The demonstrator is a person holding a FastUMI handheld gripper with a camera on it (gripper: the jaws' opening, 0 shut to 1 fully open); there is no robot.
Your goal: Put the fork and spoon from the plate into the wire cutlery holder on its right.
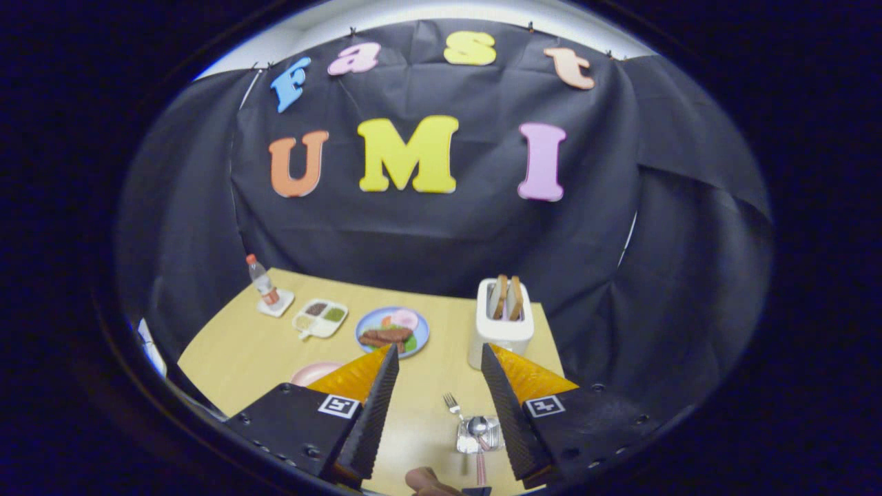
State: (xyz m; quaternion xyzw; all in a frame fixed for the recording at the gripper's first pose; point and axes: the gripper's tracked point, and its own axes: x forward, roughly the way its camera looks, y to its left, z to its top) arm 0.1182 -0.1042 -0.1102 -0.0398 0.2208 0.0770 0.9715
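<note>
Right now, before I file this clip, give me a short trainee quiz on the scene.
1. True or false: the gripper is shut on the fork.
2. What stands in the toaster? A) bread slices B) a cup C) a banana
3. Fill in: the fork and spoon lie between the gripper's open ____.
Key: 1 false, it is open and holds nothing; 2 A; 3 fingers.
</note>
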